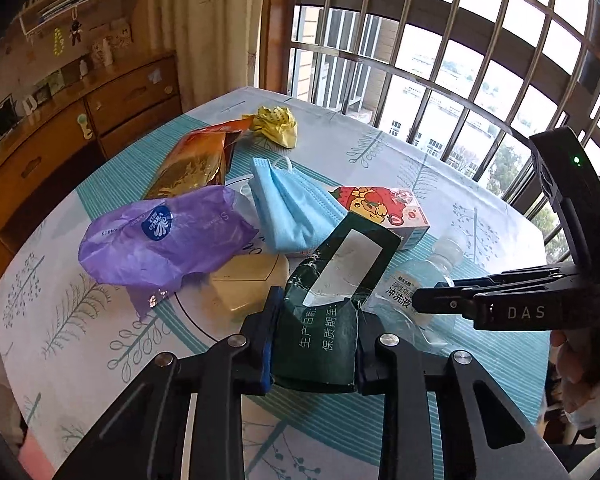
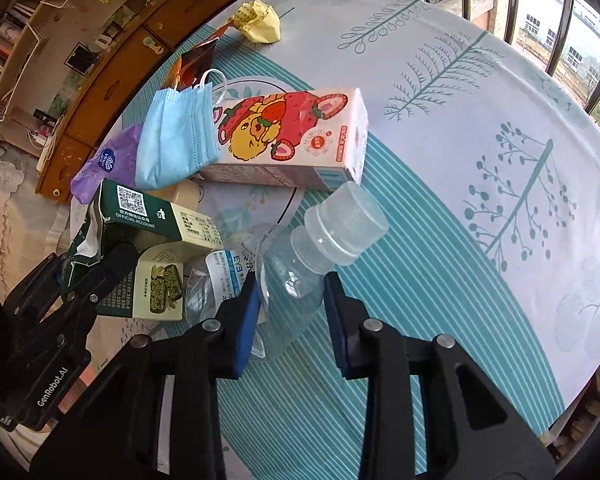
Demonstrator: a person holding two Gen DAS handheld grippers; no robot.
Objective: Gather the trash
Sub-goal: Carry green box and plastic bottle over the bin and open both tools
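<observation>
1. patterned teal-and-white tablecloth covers a round table by a barred window, with wooden drawers behind; the litter sits in one heap, and the blue face mask at its middle is the landmark here.
2. nearest, on the near side of the mask, the left gripper has its blue-padded jaws narrowed onto the crumpled dark green carton; both pads look pressed against its sides, so it appears gripped.
3. just right of that carton, and near-right of the mask, the right gripper straddles the clear plastic bottle, jaws partly closed. the left pad touches the bottle's body; the right pad seems at its edge, though full contact is hard to confirm.
4. left of the mask lies a purple plastic wrapper; below it sits a beige box.
5. right of the mask rests the strawberry-print carton, touching it.
6. beyond the mask lie an orange foil bag and, farthest, a crumpled yellow paper.
7. judged step: seizing the first two pieces. next calls for firm grips, then lifting both clear without dragging neighbours; no bin is in view.
</observation>
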